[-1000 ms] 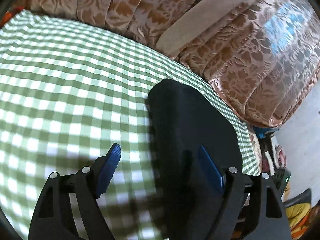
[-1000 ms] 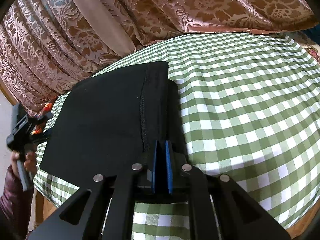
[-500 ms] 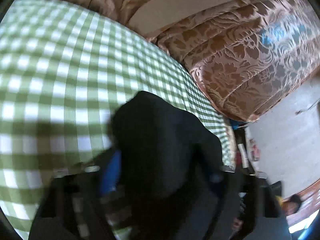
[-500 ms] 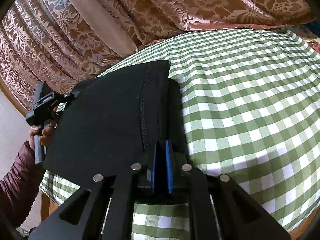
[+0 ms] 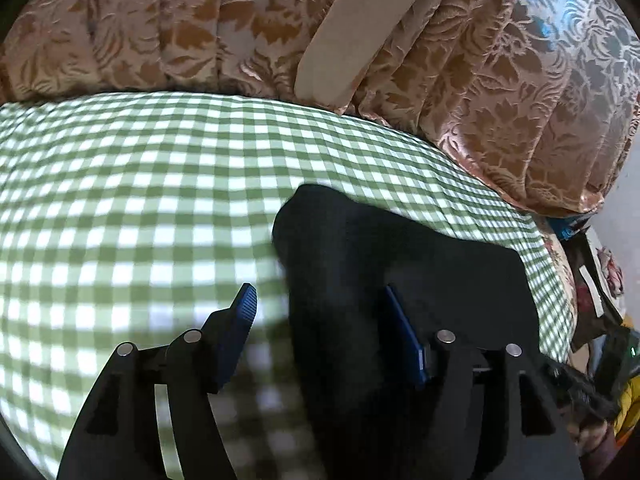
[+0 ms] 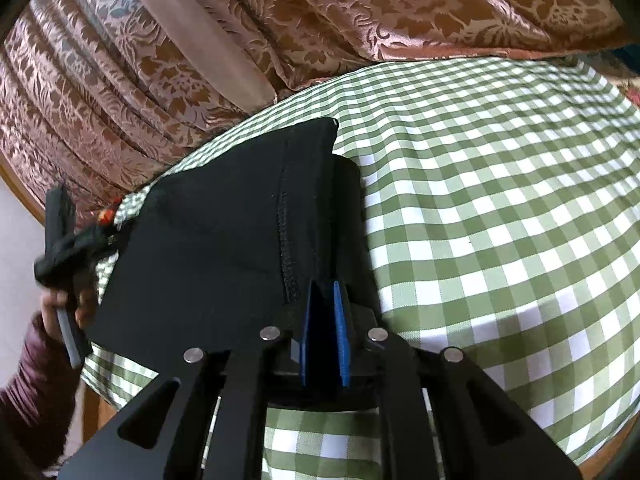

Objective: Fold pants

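The black pants (image 6: 224, 240) lie folded in a stack on the green checked tablecloth (image 6: 500, 220). My right gripper (image 6: 325, 292) is shut on the near edge of the pants, next to a stitched seam. In the left wrist view the pants (image 5: 400, 264) fill the lower right. My left gripper (image 5: 320, 304) is open over their left edge, with one blue pad (image 5: 245, 308) above the cloth and the other (image 5: 400, 328) over the black fabric. The left gripper also shows in the right wrist view (image 6: 60, 236), held by a hand at the far side of the pants.
Brown floral curtains (image 5: 480, 80) hang close behind the table, with a plain beige band (image 5: 348, 40). The table edge (image 5: 556, 280) drops off at the right in the left wrist view, with clutter (image 5: 600, 300) below it.
My left gripper swung in toward the pants, then back up and away; it is open. The right gripper stayed shut on the pants' edge.
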`<state>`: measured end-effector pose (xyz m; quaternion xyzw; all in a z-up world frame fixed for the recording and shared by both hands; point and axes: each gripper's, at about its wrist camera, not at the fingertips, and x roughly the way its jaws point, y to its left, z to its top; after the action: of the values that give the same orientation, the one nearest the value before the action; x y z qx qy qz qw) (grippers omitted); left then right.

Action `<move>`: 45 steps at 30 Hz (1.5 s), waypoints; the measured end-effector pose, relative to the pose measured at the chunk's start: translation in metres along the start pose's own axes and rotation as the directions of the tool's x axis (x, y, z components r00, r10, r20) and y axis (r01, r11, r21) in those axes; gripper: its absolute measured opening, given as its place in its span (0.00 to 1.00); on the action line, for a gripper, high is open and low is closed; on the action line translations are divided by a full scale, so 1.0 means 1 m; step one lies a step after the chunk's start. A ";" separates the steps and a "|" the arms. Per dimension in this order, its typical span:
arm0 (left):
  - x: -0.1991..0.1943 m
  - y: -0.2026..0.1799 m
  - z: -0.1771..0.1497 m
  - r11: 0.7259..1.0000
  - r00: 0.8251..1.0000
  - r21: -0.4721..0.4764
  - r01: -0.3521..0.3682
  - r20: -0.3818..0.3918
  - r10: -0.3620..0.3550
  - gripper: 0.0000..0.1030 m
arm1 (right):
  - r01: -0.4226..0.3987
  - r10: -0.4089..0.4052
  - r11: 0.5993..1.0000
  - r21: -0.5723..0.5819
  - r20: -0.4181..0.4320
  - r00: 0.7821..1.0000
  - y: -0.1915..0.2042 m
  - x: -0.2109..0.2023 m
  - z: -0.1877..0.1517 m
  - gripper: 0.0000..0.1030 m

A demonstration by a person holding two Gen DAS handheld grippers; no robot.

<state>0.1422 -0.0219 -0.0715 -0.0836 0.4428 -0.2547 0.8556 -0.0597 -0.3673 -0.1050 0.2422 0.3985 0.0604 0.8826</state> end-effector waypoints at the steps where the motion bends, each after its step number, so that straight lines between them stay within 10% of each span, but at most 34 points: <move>1: -0.006 0.001 -0.007 1.000 1.000 -0.001 0.013 -0.003 -0.013 0.62 | -0.005 0.005 1.000 0.014 0.001 1.000 -0.002 -0.002 0.003 0.38; 2: -0.012 0.002 -0.012 1.000 1.000 -0.007 0.028 -0.004 -0.028 0.63 | 0.001 -0.001 0.999 0.040 0.001 1.000 -0.005 -0.005 0.006 0.76; 3: -0.018 0.005 -0.019 0.999 0.999 -0.020 0.046 -0.001 -0.046 0.66 | -0.022 0.022 0.998 0.066 0.003 1.000 -0.008 -0.008 0.008 0.79; 30: -0.007 0.029 -0.052 0.928 0.946 -0.208 0.310 -0.029 -0.323 0.78 | -0.241 0.255 0.966 0.098 -0.166 0.953 -0.025 0.062 0.038 0.62; 37: -0.016 0.004 -0.053 0.938 0.945 -0.121 0.324 0.006 -0.326 0.40 | -0.224 0.229 0.973 0.048 -0.154 0.961 -0.013 0.053 0.040 0.45; 45: -0.054 -0.012 -0.044 0.950 0.948 -0.031 0.311 0.079 -0.308 0.36 | -0.249 0.242 0.968 -0.036 -0.128 0.962 0.021 0.044 0.059 0.42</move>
<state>0.0772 -0.0013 -0.0548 -0.1798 0.3982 -0.3729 0.8186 0.0152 -0.3585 -0.0911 0.2628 0.4172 0.1944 0.8480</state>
